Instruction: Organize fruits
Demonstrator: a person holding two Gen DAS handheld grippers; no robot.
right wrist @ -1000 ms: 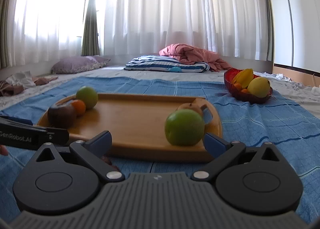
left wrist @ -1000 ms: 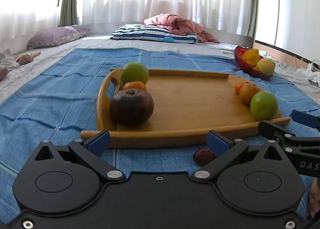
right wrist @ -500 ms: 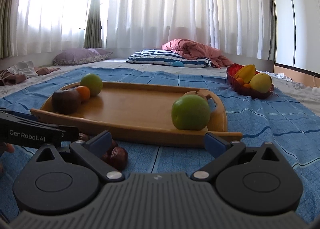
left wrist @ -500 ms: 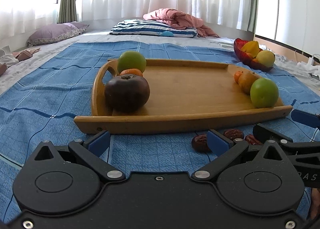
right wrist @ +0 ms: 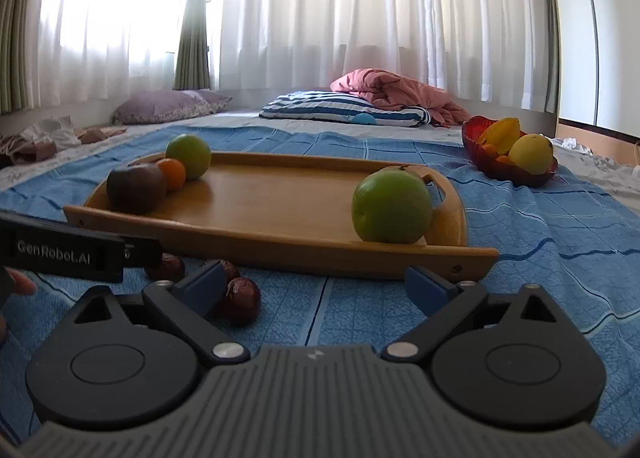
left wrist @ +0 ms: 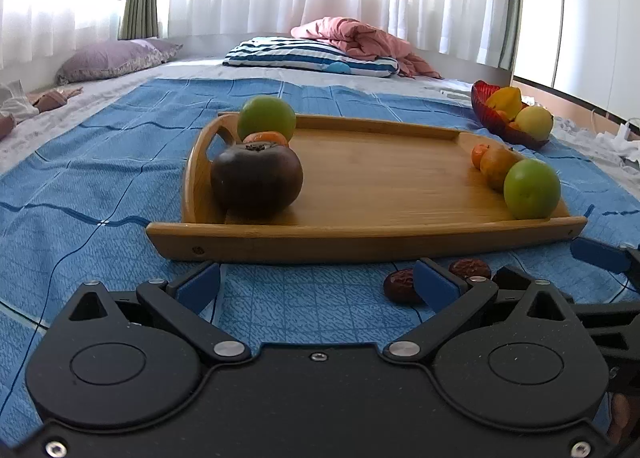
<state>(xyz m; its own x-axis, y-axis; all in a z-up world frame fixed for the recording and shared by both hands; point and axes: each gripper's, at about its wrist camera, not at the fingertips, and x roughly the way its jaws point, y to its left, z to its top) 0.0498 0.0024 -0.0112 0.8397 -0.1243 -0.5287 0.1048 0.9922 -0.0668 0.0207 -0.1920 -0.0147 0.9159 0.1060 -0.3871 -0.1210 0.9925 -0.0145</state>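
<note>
A wooden tray [left wrist: 380,185] [right wrist: 280,197] lies on a blue cloth. At its left end sit a dark persimmon [left wrist: 256,179], an orange [left wrist: 266,137] and a green fruit [left wrist: 266,117]. At its right end sit a green fruit [left wrist: 531,189] [right wrist: 392,206] and two orange fruits [left wrist: 496,165]. Red dates [left wrist: 400,286] [right wrist: 242,298] lie on the cloth in front of the tray. My left gripper [left wrist: 316,284] is open and empty, low before the tray. My right gripper [right wrist: 316,286] is open and empty, beside the dates.
A red bowl [left wrist: 492,113] [right wrist: 512,173] with yellow and orange fruit stands at the right on the cloth. A striped pillow [left wrist: 312,57] and pink blanket [right wrist: 392,89] lie at the back, a purple pillow [left wrist: 116,59] at the back left. Curtains hang behind.
Both grippers have drawn back from the tray and lowered. The dates in front of the tray have come into view. Both stay open and empty.
</note>
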